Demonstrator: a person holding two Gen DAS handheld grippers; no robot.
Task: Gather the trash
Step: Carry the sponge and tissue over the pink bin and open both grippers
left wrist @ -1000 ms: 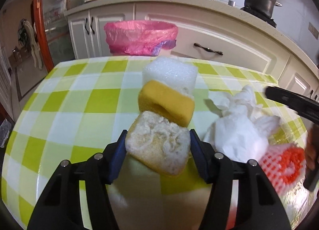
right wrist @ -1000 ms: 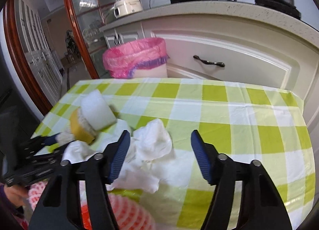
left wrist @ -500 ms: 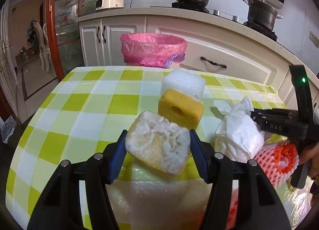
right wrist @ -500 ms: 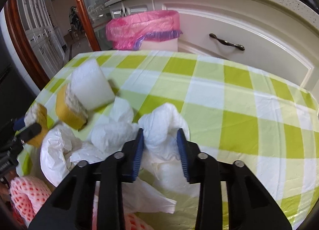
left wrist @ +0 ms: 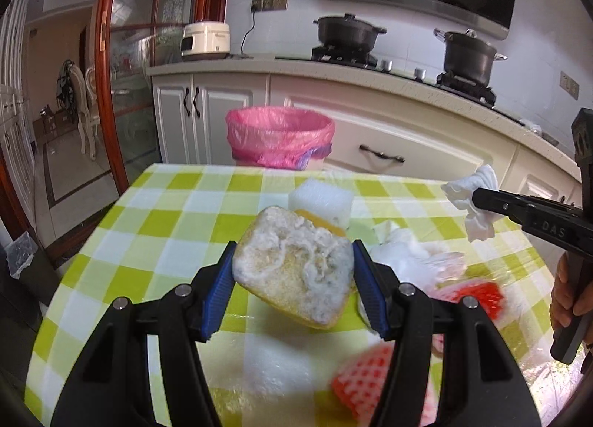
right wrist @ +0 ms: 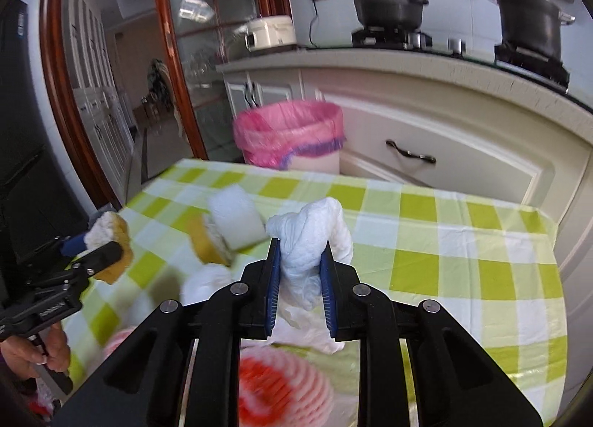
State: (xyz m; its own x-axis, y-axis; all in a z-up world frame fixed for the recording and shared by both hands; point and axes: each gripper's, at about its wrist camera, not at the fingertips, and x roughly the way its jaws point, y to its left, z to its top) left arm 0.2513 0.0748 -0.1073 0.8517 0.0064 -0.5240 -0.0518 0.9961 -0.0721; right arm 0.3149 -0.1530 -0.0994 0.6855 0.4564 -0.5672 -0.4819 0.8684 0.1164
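left gripper [left wrist: 292, 275] pinching sponge [left wrist: 294, 273] | right gripper [right wrist: 298, 275] pinching tissue [right wrist: 309, 238] | both short of pink-lined bin [left wrist: 280, 136] | nothing binned yet | foam, netting left nearer than bin

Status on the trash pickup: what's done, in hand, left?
Done: nothing visibly in the pink-lined bin yet; its inside is hidden. In hand: left tool clamps a worn sponge, right tool a tissue wad. Left on the table: stacked sponge and foam block, red foam net, more tissue.
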